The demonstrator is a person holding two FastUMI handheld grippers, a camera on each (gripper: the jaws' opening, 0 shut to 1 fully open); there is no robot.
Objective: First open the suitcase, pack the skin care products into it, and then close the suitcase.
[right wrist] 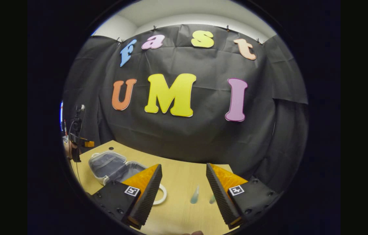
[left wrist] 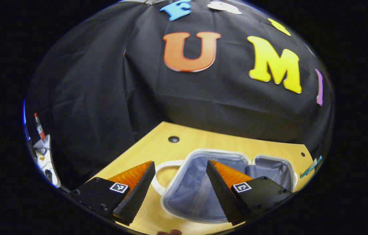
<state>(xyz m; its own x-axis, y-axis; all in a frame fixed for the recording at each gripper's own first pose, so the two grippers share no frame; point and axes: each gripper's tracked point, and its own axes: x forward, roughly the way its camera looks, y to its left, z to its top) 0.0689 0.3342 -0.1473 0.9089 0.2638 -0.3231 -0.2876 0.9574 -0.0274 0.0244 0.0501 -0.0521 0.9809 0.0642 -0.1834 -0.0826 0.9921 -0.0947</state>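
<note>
Already the suitcase (left wrist: 203,186) is lying open near the bench's (right wrist: 180,182) back edge, while both grippers (left wrist: 180,189) (right wrist: 184,192) are hovering released and two skin care tubes (right wrist: 195,195) are waiting unpacked.

Skin care tubes (right wrist: 194,195) small, blurred

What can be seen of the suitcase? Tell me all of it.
The suitcase lies open and flat on the wooden table, both halves up. It looks like pale translucent plastic with grey fabric lining and a white loop handle at one end. Both halves look empty. The left gripper hangs open above it, not touching.
</note>
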